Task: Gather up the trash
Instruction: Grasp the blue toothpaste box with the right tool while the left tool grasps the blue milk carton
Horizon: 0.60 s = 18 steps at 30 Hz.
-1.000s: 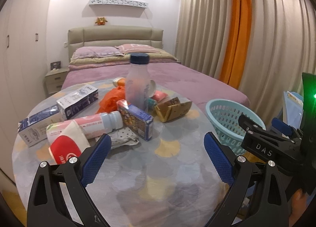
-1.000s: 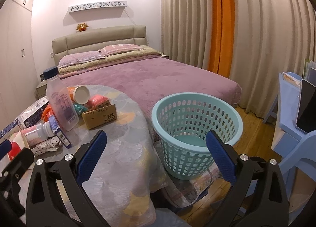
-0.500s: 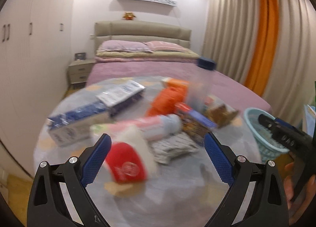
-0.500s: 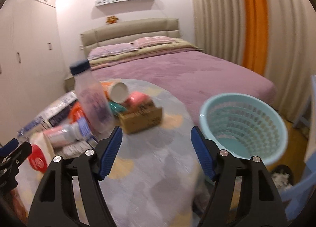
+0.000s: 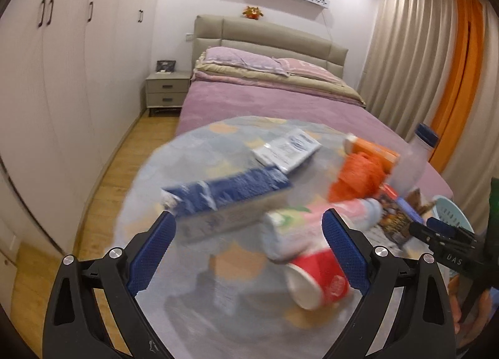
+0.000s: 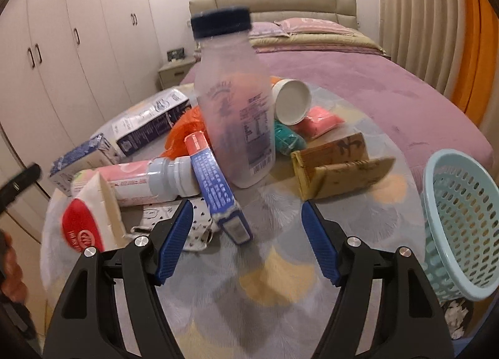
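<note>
On the round table point(image 6: 358, 212), trash sat in one heap: upright clear bottle point(image 6: 234, 109) at 12 o'clock of my right tool point(image 6: 243, 234), red paper cup point(image 5: 318, 278) on its side just ahead of my left tool point(image 5: 249, 253), toward its 1 o'clock pad. Basket point(image 6: 461, 221) stood off the table edge at 3 o'clock in the right view.

Changes over the last second: both tools swung off the basket side and onto the pile. Right view had been centred on the basket; it then showed the bottle dead ahead. Left view slid toward the blue carton point(image 5: 224, 200) and the cup. Right tool's jaws narrowed from full width to partly spread, nothing between them. Left tool was released, wide, empty.

My read: approach phase, nothing collected yet. Narrowed right jaws looked pre-sized for the bottle; left lined up for cup or carton. Heavy blur in the left view, so the exact target there was uncertain. Risk: the bottle stood tall among leaning items, easy to topple.
</note>
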Tool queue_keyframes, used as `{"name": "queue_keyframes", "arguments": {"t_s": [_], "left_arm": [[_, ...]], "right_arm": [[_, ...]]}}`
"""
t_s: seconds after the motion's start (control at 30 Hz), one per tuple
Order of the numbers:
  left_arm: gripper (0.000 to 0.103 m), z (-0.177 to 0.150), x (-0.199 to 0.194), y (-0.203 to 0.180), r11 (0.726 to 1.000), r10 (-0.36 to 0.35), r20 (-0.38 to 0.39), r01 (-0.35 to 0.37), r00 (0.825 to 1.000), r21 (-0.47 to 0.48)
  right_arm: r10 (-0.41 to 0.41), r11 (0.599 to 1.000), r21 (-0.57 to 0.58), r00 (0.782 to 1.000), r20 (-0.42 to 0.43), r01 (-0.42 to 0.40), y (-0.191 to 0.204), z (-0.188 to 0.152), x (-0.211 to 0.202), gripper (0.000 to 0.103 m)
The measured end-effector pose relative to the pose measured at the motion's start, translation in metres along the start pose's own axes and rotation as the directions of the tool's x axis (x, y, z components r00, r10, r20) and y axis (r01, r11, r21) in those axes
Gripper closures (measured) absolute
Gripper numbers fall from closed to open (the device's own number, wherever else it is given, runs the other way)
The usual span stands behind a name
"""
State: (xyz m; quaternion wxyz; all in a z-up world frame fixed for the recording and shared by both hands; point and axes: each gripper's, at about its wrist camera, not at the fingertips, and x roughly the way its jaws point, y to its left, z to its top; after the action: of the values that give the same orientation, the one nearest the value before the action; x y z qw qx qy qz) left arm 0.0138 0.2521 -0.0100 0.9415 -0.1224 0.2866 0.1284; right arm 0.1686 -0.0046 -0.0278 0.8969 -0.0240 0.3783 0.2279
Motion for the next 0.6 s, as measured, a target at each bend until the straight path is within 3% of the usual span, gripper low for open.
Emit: {"name": "queue_keyframes", "arguments": {"t_s": [0.07, 0.13, 0.33, 0.6], "left_arm": [[0.011, 0.013, 0.011, 0.009, 0.999, -0.019, -0.022, 0.019, 1.000, 0.035], [0.011, 0.022, 0.022, 0.015, 0.996, -0.017, -0.048, 0.021, 0.999, 0.090], [0.011, 0.035, 0.051, 0.033, 0.977, -0.088, -0.138, 0.112, 0.987, 0.183], [0.013, 0.031, 0.080, 0.029, 0.952, -0.096, -0.256, 0.163, 0.962, 0.257]], "right_arm": [[-0.008, 1.000, -0.010, 1.000, -0.006, 0.008, 0.003, 0.004, 0.007, 0.036], [-0.007, 1.000, -0.010, 1.000, -0.011, 0.007, 0.004, 0.007, 0.010, 0.049], [-0.004, 1.000, -0.029, 0.999, -0.036, 0.003, 0.006, 0.010, 0.023, 0.067], [0.018, 0.999, -0.049, 0.998, -0.052, -0.021, 0.014, 0.012, 0.032, 0.075]]}}
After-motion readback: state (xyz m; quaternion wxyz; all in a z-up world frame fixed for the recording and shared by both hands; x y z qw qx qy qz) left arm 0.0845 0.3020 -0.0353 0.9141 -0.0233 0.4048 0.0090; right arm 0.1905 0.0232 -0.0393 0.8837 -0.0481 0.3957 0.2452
